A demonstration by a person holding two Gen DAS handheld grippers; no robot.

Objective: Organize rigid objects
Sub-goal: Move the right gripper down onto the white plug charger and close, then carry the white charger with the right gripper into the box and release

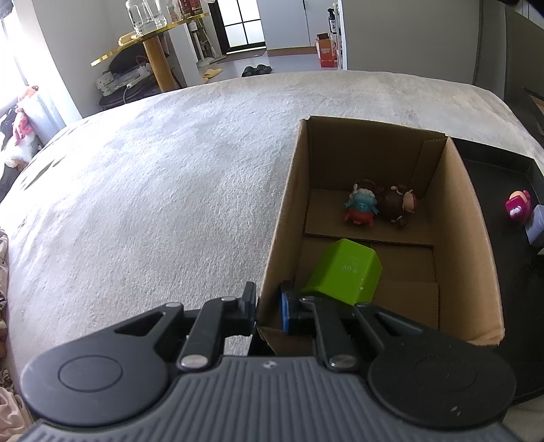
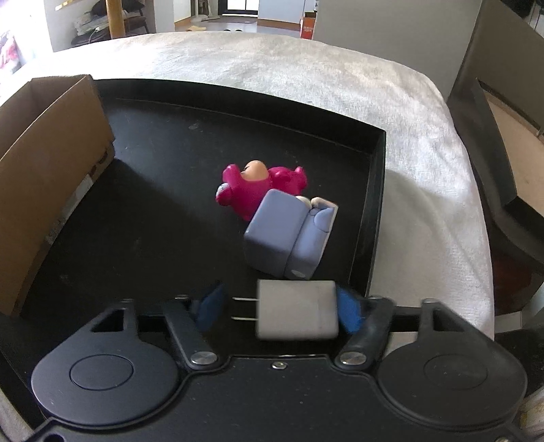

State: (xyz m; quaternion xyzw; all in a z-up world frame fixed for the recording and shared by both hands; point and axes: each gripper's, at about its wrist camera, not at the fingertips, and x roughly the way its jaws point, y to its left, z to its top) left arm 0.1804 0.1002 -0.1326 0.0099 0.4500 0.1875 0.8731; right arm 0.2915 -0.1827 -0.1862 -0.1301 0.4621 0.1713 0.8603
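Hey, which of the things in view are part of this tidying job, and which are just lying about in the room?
Part of the job:
cardboard box
green block
two figurines in the box
black tray
pink figurine
lavender figurine
grey plug

Just lying about:
glass jars
slippers
orange carton

1. Daylight enters from a window left of the pale bedcover, washing out that edge in both views.
2. The black tray reads very dark, and the cardboard box casts a shadow across it.
3. The blue pads nearest the tray are smeared with motion blur.
4. Fisheye distortion bows the bedcover's far edge.
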